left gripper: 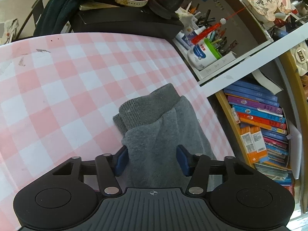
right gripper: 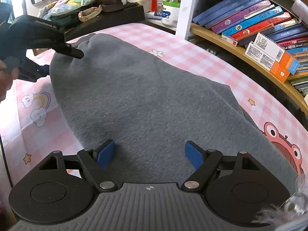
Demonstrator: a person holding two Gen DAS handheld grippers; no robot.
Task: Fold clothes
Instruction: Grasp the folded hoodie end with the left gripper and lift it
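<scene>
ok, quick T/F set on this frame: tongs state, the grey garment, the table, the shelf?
1. Both tongs, left and right, are open. True.
2. The grey garment hangs off a hanger. False: it lies on the table.
3. The tablecloth is pink and white checked. True.
4. The shelf beside the table holds only shoes. False: it holds stacked books.
5. The garment's ribbed cuff lies ahead of the left tongs. True.

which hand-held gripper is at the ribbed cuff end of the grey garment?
The left hand-held gripper: open, straddling the grey garment just behind the ribbed cuff. The right hand-held gripper is over plain fleece.
</scene>
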